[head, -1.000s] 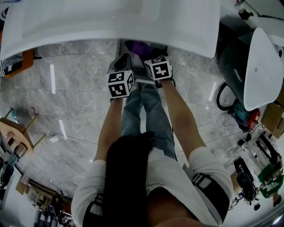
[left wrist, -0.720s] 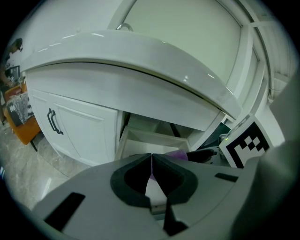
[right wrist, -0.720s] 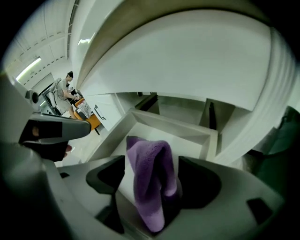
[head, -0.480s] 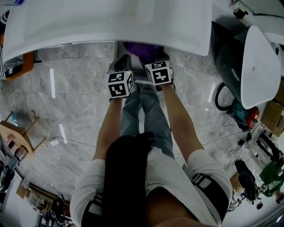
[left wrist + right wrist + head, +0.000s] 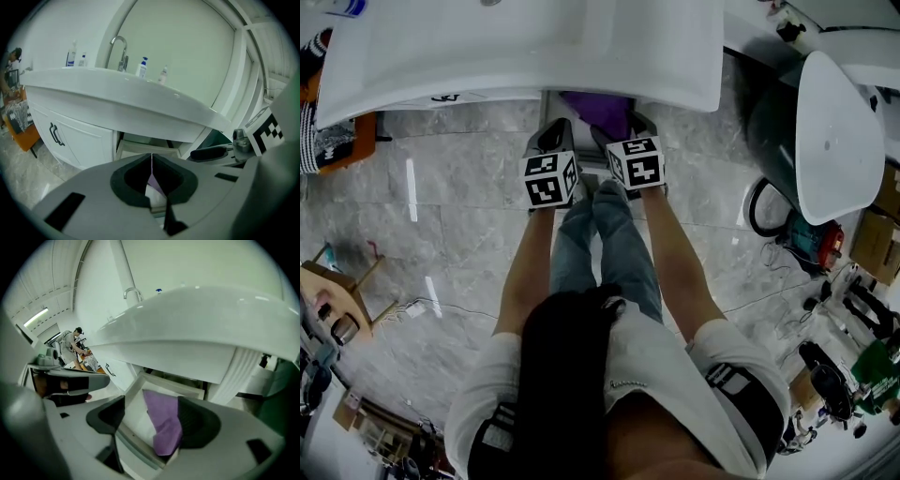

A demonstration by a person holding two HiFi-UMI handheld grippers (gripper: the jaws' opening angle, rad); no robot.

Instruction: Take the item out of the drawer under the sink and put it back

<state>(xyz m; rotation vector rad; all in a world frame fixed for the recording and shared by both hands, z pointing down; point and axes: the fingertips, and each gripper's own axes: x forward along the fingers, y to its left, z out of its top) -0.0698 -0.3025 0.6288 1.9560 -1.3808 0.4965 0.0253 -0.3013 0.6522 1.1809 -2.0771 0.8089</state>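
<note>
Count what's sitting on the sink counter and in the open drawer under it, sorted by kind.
Bottles: 4
Faucet: 1
Purple cloth, lying in the drawer: 1
Total: 6

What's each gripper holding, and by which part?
Nothing. Jaws of the right gripper have just been opening, wide above the purple cloth lying in the drawer; the left gripper is shut, empty.

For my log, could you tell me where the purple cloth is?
Right gripper view, centre: the purple cloth lies in the open drawer under the sink.
</note>
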